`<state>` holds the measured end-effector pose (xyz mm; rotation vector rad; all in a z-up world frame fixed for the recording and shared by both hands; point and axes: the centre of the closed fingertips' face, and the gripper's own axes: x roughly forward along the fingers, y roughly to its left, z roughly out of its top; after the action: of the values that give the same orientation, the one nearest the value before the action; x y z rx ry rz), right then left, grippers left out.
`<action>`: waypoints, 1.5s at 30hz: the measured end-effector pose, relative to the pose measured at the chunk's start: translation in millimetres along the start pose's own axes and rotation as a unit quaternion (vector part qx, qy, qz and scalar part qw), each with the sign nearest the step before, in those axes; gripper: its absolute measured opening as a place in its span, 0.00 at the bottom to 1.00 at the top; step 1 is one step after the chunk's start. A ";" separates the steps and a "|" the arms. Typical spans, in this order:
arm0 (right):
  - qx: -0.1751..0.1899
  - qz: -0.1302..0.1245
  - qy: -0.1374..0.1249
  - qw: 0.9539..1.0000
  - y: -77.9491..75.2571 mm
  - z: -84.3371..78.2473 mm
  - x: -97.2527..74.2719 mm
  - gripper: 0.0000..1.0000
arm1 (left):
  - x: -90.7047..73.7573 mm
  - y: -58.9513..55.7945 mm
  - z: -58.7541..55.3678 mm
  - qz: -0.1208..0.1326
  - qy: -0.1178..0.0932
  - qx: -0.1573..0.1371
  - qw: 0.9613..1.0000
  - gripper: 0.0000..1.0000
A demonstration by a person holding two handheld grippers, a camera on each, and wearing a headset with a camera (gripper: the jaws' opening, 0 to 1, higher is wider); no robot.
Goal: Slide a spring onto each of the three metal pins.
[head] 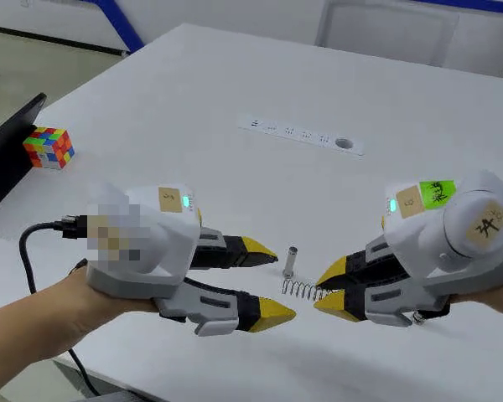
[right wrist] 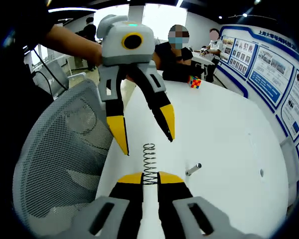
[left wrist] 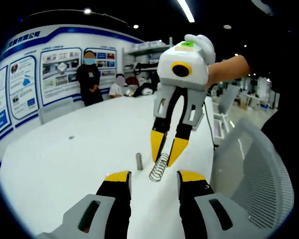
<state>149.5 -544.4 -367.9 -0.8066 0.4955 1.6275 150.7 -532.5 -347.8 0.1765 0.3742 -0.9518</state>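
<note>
Fingers on my right gripper (head: 323, 293) are pinched on one end of the spring (head: 300, 289) in the head view. The left gripper (head: 282, 283) faces it with its fingers spread and nothing held. The spring hangs roughly level just over the tabletop (head: 193, 100), its long axis running across me and its free end pointing at the left gripper. The pin (head: 291, 261) sits just beyond that free end, on the far side from me, clear of the coils. It looks to be standing on end.

In the left gripper view, the right gripper (left wrist: 164, 158) reaches in from above with the spring (left wrist: 158, 169) sticking out of its tips toward the gap between my own open fingers. The pin (left wrist: 138, 161) stands upright just left of the spring, near it but apart.

In the right gripper view, the spring (right wrist: 149, 162) runs straight out along my fingers' line, clamped at its near end, with the far end reaching the left gripper's (right wrist: 146, 139) open tips. The pin (right wrist: 193, 169) lies off to the right.

I judge the spring's axis is crosswise to the pin's. Its open end must be turned over the pin's top, and the right gripper is the nearer one.
</note>
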 end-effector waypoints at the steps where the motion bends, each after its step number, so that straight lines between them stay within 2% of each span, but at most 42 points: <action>1: -0.003 0.002 -0.002 1.000 1.1 0.6 -0.1 0.11 | 0.7 -0.9 0.7 -0.002 0.000 0.001 1.000 0.35; 3: -0.005 0.005 -0.005 1.000 2.7 1.5 -0.1 0.11 | 1.9 -3.5 2.3 -0.008 -0.002 0.003 1.000 0.32; 6: -0.007 0.011 -0.011 1.000 5.6 4.4 -0.7 0.11 | 3.4 -5.2 -1.1 -0.012 0.010 0.008 1.000 0.27; 9: -0.010 0.013 -0.015 1.000 6.9 6.8 -1.5 0.11 | 3.1 -7.2 -0.8 -0.017 0.008 0.005 1.000 0.26; 16: -0.012 0.021 -0.021 0.999 10.2 10.1 -1.2 0.11 | 4.0 -14.9 -0.5 -0.033 0.012 0.007 0.999 0.14; 23: -0.021 0.028 -0.023 0.999 13.3 11.1 -0.6 0.11 | 4.5 -19.4 -2.9 -0.042 0.024 0.020 0.999 0.12; 24: -0.021 0.028 -0.025 0.999 13.2 11.6 -0.8 0.11 | 4.1 -20.2 -2.0 -0.043 0.022 0.023 0.999 0.12; 26: -0.024 0.028 -0.029 0.999 13.5 12.7 -2.1 0.11 | 2.6 -22.6 2.2 -0.051 0.007 0.002 0.999 0.11; 27: -0.029 0.029 -0.033 0.999 13.9 13.7 -3.0 0.11 | 1.5 -21.9 2.1 -0.052 0.006 0.001 0.999 0.10; 29: -0.031 0.024 -0.040 0.998 12.2 15.9 -3.9 0.11 | 0.3 -20.3 3.3 -0.046 0.002 0.012 0.999 0.10; 33: -0.037 0.035 -0.045 0.998 16.1 15.5 -4.1 0.11 | 0.5 -24.9 3.0 -0.055 0.012 0.032 0.998 0.10; 40: -0.015 0.041 -0.043 0.998 15.1 7.8 -4.1 0.16 | 0.5 -29.9 3.8 -0.063 0.015 0.040 0.997 0.10; 43: -0.007 0.047 -0.047 0.998 15.8 5.5 -4.4 0.15 | -0.4 -30.0 5.0 -0.064 0.011 0.033 0.997 0.10; 45: -0.015 0.046 -0.048 0.998 16.5 5.0 -3.5 0.14 | -0.9 -28.1 5.6 -0.059 0.009 0.033 0.998 0.10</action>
<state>132.5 -546.8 -363.8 -0.7343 0.4462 1.7536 128.5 -549.6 -341.8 0.2245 0.3733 -1.0810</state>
